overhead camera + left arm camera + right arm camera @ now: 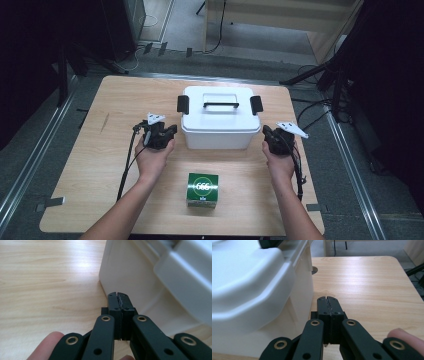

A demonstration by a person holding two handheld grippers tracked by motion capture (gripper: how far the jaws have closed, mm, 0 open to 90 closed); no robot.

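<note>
High view shows the white box at the middle of the table, lid on, with a black clip on its left end and another clip on its right, and a black handle on top. Your left gripper sits just beside the box's left wall, your right gripper just beside its right wall — both low, near the base. A green carton stands nearer you, apart from the box and between your forearms.

Both tools are pressed together on nothing: in the left gripper view the jaws of the left gripper meet flush beside the box, and in the right gripper view the right gripper does the same next to the box.

The step looks like freeing the lid, so raise both hands to clip height first — you are too low now. Spread the jaws before you close in, or use the shut tips as a lever under each clip's lower edge. Work both ends evenly so the box does not slide or twist. Keep your arms clear of the carton.
</note>
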